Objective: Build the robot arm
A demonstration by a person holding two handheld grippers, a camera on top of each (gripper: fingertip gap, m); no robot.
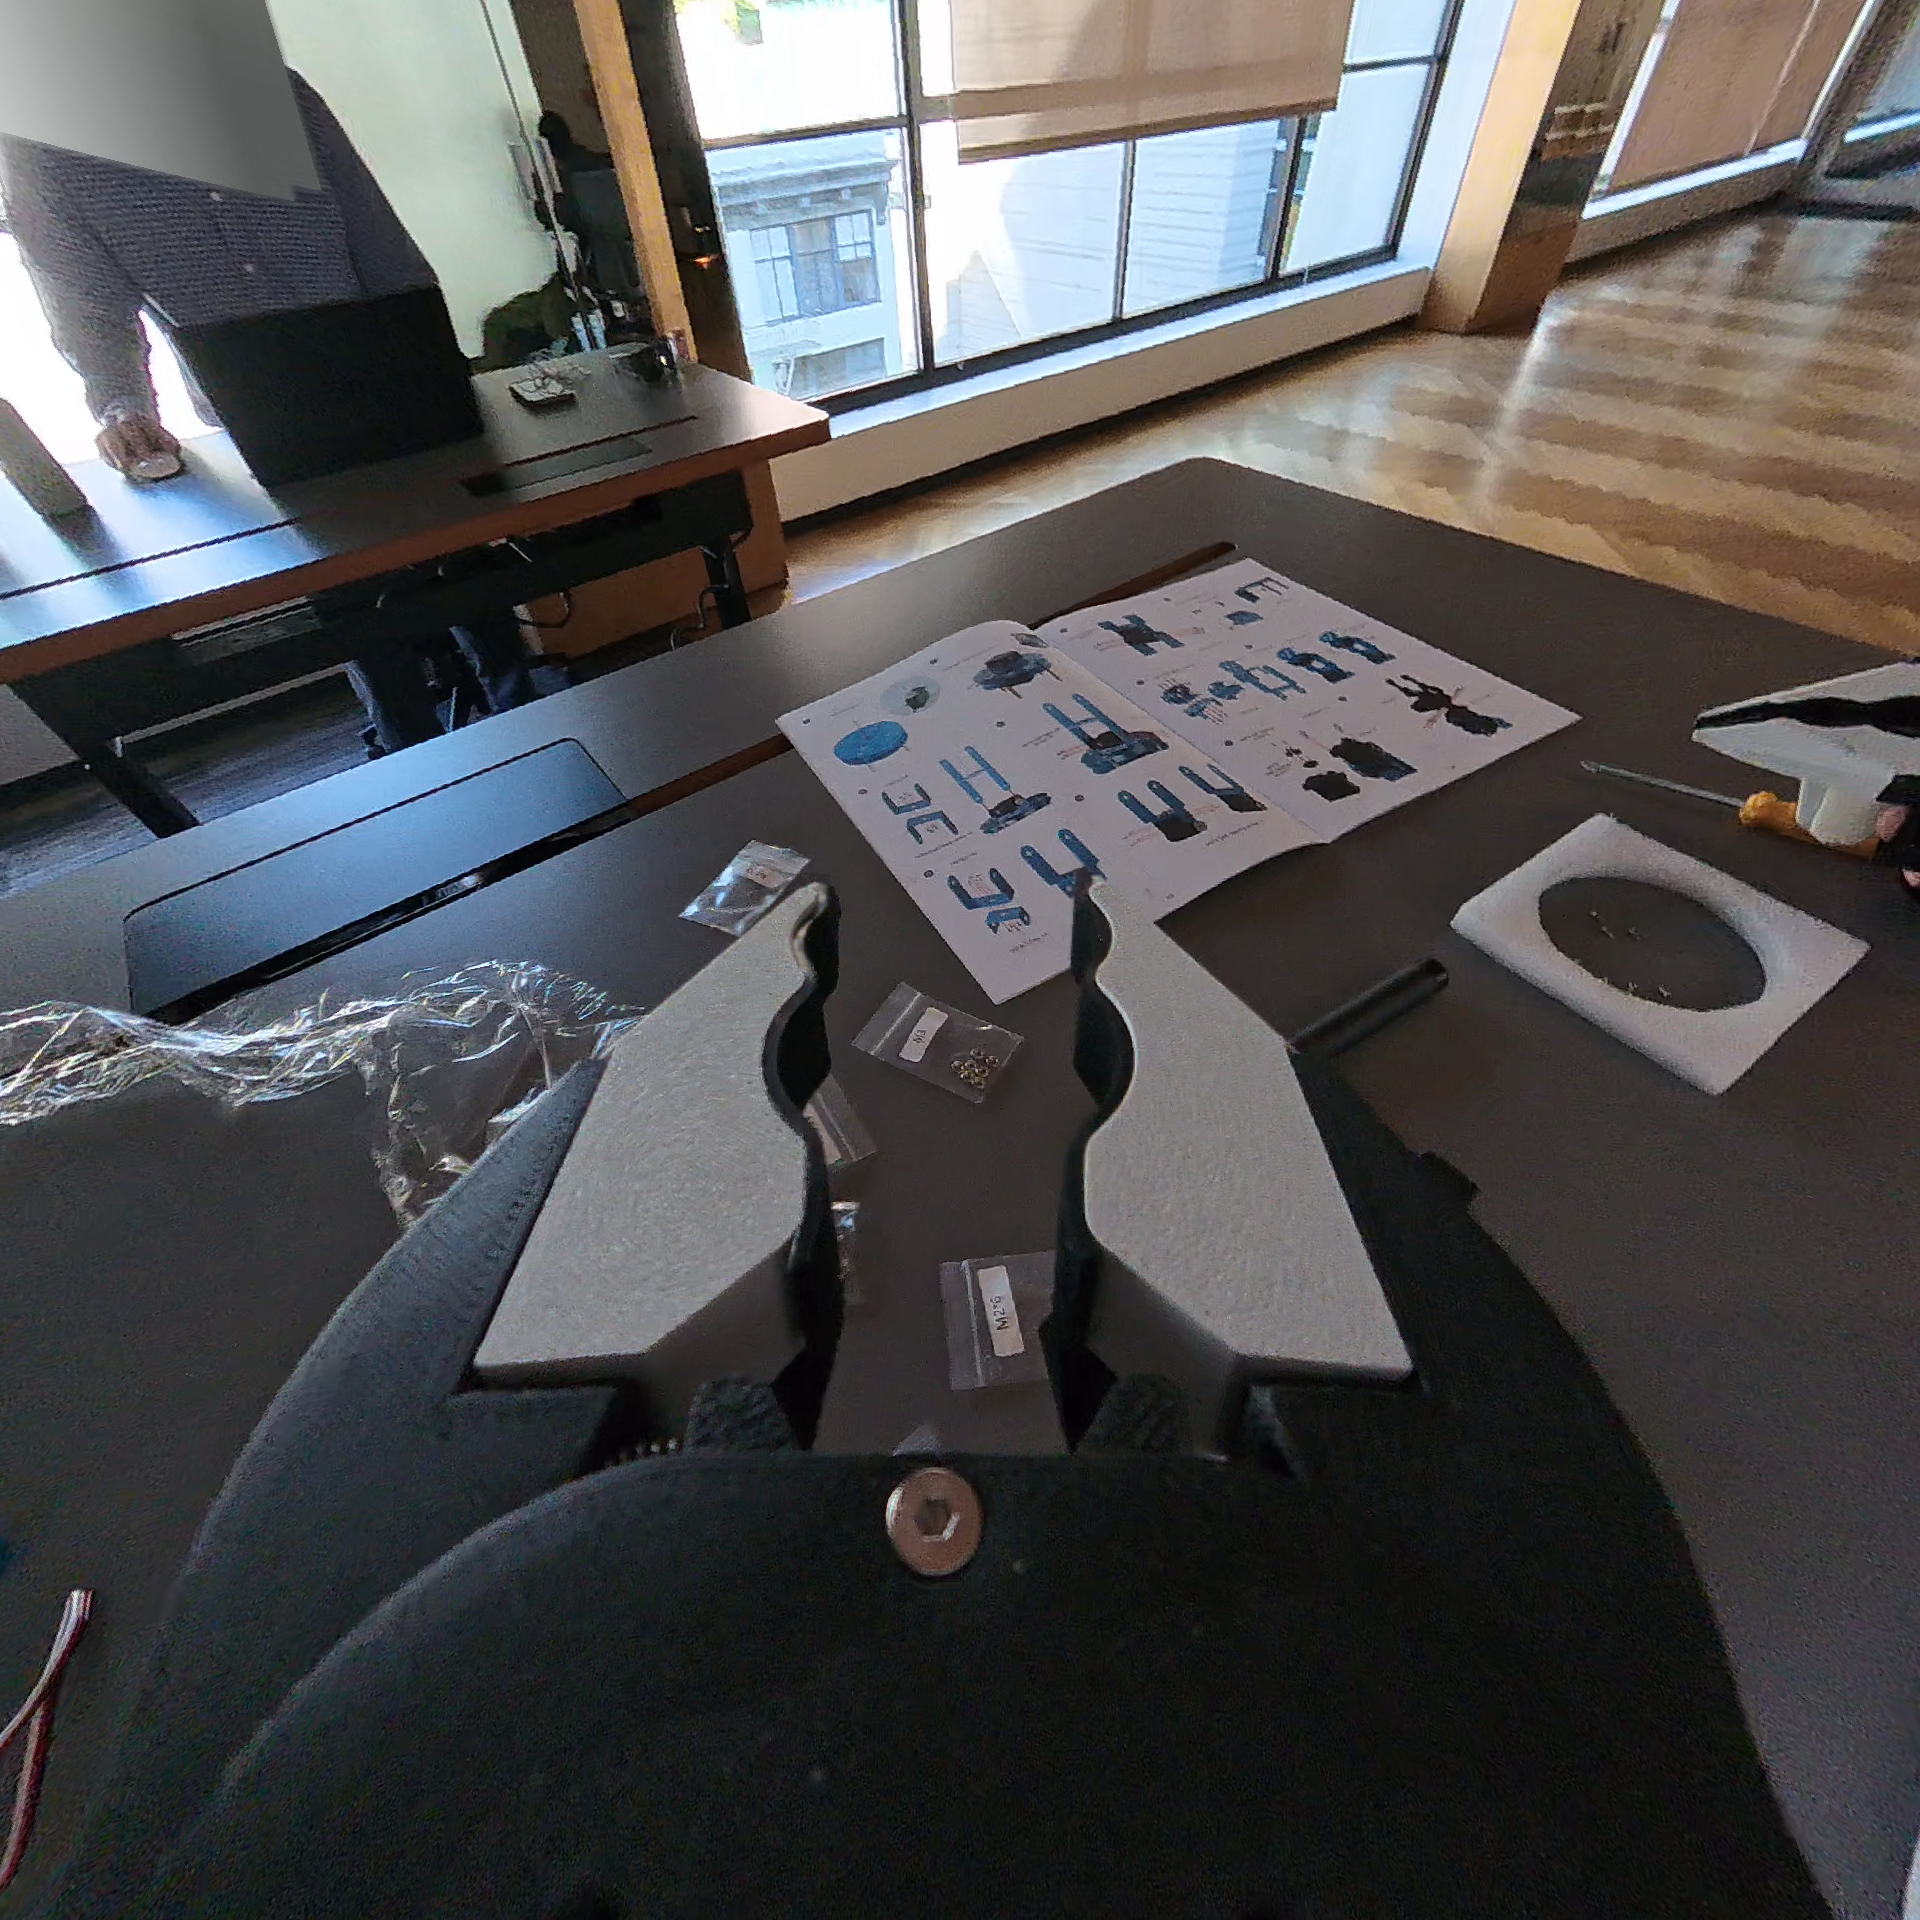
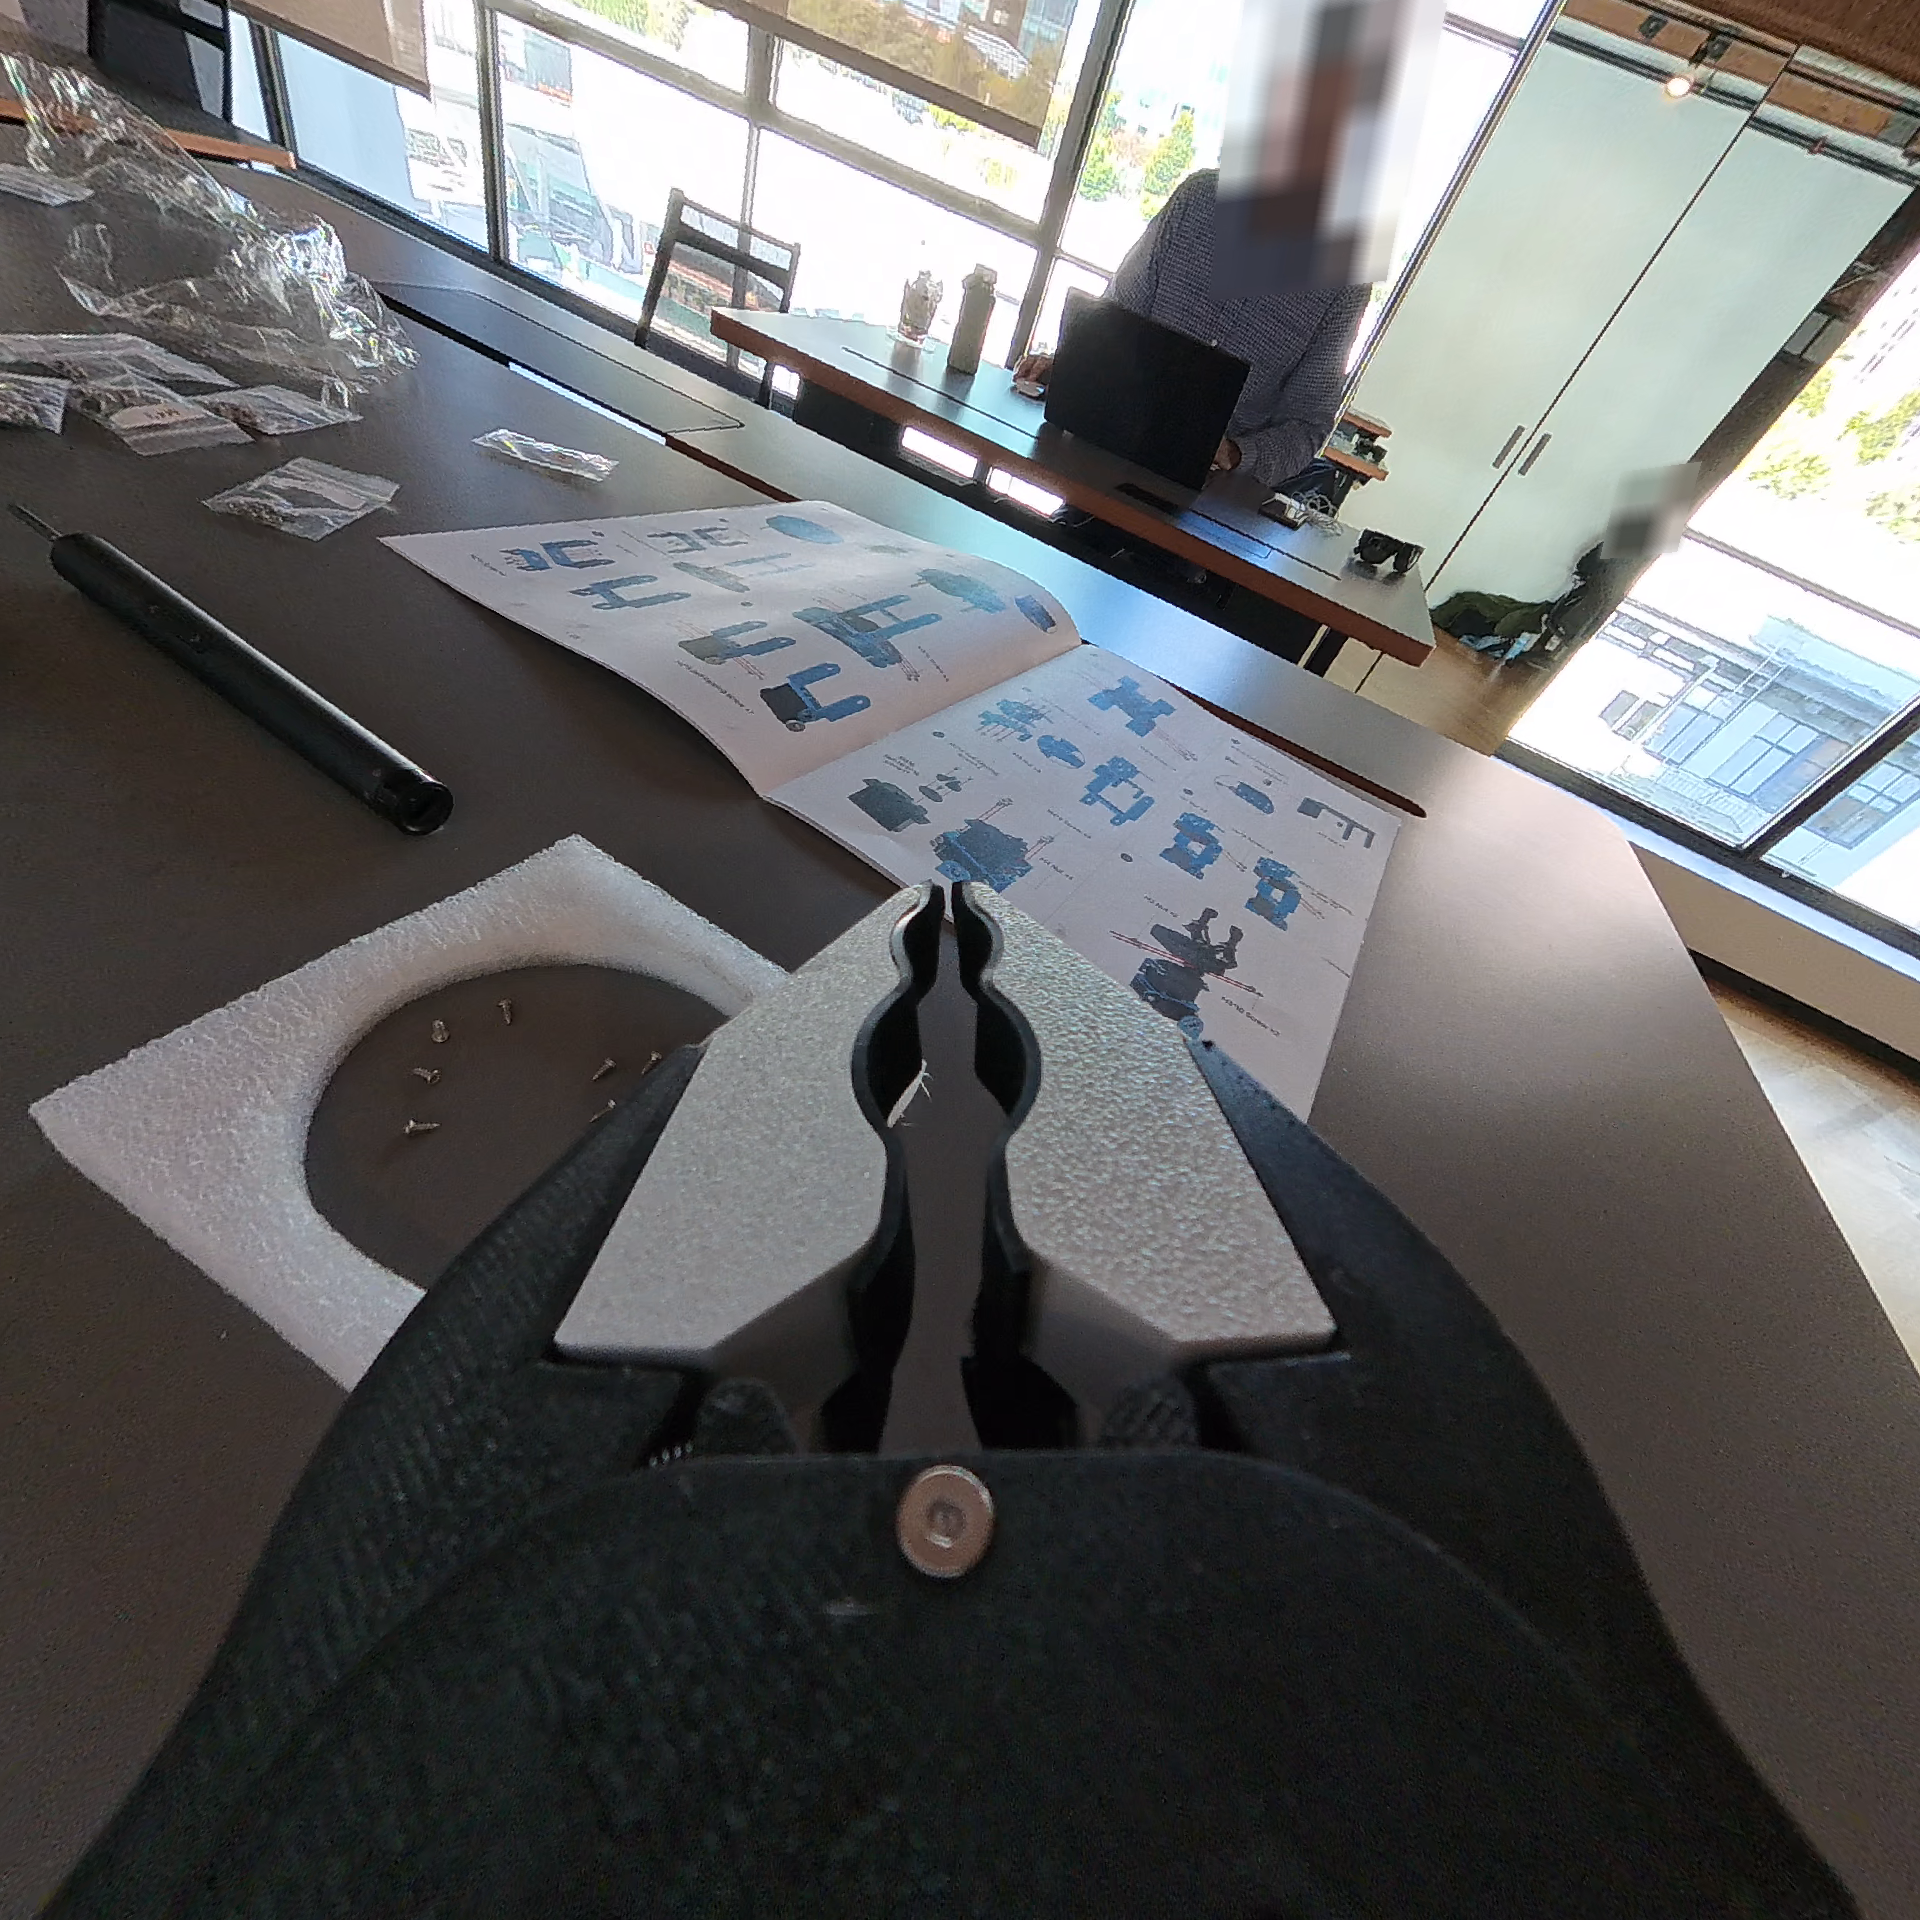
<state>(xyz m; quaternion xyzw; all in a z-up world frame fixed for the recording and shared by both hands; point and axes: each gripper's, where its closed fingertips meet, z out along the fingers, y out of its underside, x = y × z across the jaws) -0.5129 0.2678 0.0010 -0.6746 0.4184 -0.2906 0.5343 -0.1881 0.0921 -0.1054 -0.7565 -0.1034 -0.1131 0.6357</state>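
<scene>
My left gripper (image 1: 954,902) is open and empty, low over a dark table (image 1: 1558,1299). Small clear zip bags lie between and under its fingers: one with tiny nuts (image 1: 938,1039), one nearer its base (image 1: 992,1320). My right gripper (image 2: 951,902) is shut, with nothing visible between the jaws. It hovers beside a white foam square (image 2: 208,1143) whose round hole holds several tiny screws (image 2: 436,1070). It also shows in the left wrist view (image 1: 1829,743), next to a yellow-handled screwdriver (image 1: 1782,816).
An open assembly booklet (image 1: 1174,748) (image 2: 935,727) lies mid-table. A black pen-shaped tool (image 2: 239,665) (image 1: 1371,1006) lies left of the foam (image 1: 1662,956). Crumpled clear plastic (image 1: 312,1039) and more bags (image 2: 301,497) sit far left. A person works at a laptop (image 2: 1143,405) on another table. Spacing between my two grippers at the tips: around 40 cm.
</scene>
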